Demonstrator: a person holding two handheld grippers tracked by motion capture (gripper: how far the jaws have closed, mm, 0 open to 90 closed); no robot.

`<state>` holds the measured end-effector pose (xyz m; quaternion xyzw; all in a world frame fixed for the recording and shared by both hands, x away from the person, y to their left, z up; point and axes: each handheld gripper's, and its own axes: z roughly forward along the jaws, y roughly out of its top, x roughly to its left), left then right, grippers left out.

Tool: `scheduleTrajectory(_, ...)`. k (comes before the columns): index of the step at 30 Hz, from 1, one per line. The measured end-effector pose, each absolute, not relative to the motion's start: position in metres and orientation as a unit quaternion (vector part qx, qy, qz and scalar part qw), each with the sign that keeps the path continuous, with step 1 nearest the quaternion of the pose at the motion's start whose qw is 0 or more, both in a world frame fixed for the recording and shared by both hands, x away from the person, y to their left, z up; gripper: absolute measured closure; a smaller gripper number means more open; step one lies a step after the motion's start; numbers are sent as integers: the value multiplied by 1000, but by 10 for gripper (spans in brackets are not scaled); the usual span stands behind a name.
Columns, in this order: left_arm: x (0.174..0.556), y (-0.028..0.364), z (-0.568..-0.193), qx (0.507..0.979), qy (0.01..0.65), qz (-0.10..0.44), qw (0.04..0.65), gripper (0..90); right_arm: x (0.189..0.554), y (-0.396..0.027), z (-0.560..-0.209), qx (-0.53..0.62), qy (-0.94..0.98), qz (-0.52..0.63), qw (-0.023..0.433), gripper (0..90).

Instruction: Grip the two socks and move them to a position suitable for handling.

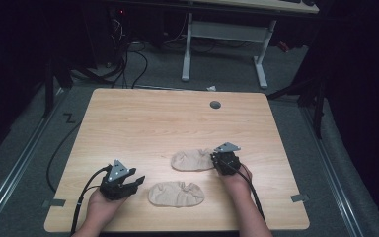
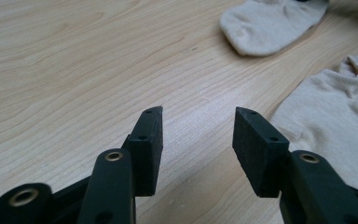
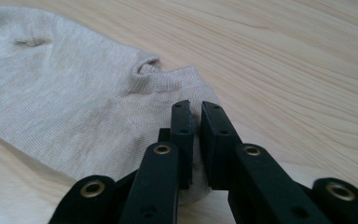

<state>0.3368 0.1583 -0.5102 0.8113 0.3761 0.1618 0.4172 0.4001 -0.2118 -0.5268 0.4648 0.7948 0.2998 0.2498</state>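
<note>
Far sock (image 1: pixel 192 160) (image 2: pixel 272 23) (image 3: pixel 74 107) — beige, lying flat on the wooden table (image 1: pixel 153 118) just past centre, at about 4 o'clock from the middle of the top. Right gripper (image 1: pixel 220 159) (image 3: pixel 195 112) at the sock's 3 o'clock end, held by the right hand (image 1: pixel 237 177), jaws nearly together with a narrow slit left between them. Seen in the right gripper view pinching the cuff edge, fabric bunched between the pads and puckered just ahead of the tips — clenched on the far sock. Near sock (image 1: pixel 176 193) (image 2: pixel 335 121), same beige, closer to the front edge at about 6 o'clock, apart from the first. Left gripper (image 1: pixel 137 181) (image 2: pixel 198 126) at 9 o'clock of the near sock, just beside its end, carried by the left hand (image 1: pixel 101 205). Jaws standing wide apart, released, only bare wood between the pads; near sock off at 3 o'clock in the left gripper view, untouched. Small grey round cap (image 1: pixel 215 104) set in the table at 12 o'clock. Black cables trailing from both grippers back toward the front edge.
</note>
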Motion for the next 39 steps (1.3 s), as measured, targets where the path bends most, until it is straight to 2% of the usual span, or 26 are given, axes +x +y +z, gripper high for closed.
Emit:
scheduleTrajectory(10,349,145,-517,809,387,145,418,504,387,-163,-528,418,819,300,253,836)
scheduleTrajectory(20,373,124,-526,801,400,132,426,490,383,-158,-529,412,821,300,259,831)
scheduleTrajectory(25,379,113,-523,809,390,139,416,488,380,-162,-522,409,820,297,268,762)
scheduleTrajectory(29,384,102,-526,821,387,147,393,525,379,-179,-512,429,797,332,266,696)
scheduleTrajectory(34,387,97,-531,824,392,143,383,589,379,-185,-515,439,799,338,233,711)
scheduleTrajectory(39,386,101,-531,823,395,142,383,707,383,-179,-524,443,807,329,211,656)
